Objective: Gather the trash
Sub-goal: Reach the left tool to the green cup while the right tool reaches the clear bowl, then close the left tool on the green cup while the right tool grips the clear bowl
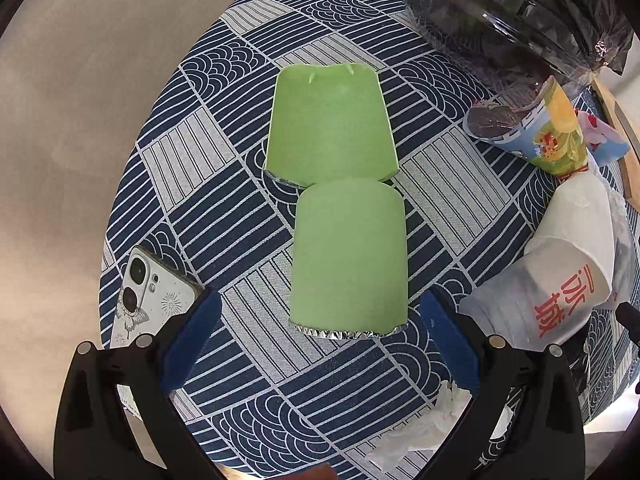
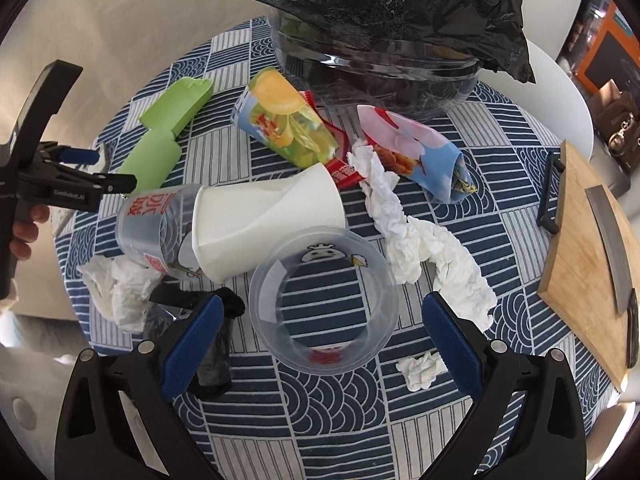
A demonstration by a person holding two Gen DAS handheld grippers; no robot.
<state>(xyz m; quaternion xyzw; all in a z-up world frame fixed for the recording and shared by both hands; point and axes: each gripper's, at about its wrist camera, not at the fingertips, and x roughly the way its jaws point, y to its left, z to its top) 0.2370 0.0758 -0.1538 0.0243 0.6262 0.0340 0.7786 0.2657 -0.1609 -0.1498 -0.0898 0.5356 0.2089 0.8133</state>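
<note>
A round table with a blue and white patterned cloth (image 2: 312, 412) is full of trash. The left gripper (image 1: 320, 340) has its blue fingers wide apart and holds nothing. Just past them, at 12 o'clock, two flat green wrappers with silver foil edges (image 1: 344, 208) lie end to end. A white phone with a sparkly case (image 1: 148, 300) sits at 9 o'clock, partly under the left finger. A frosted plastic cup with red letters (image 1: 536, 308) lies on its side at 3 o'clock.

The right gripper (image 2: 320, 340) is open wide too, with nothing in it. A clear plastic cup on its side (image 2: 324, 300) sits between its fingertips, with its mouth facing the camera. A squashed white paper cup (image 2: 264, 220) touches it at 11 o'clock. Long crumpled white tissue (image 2: 420, 240) lies at 1 o'clock. A glass bowl lined with a black trash bag (image 2: 380, 32) stands at 12 o'clock. A wooden cutting board (image 2: 580, 252) is at 3 o'clock.
</note>
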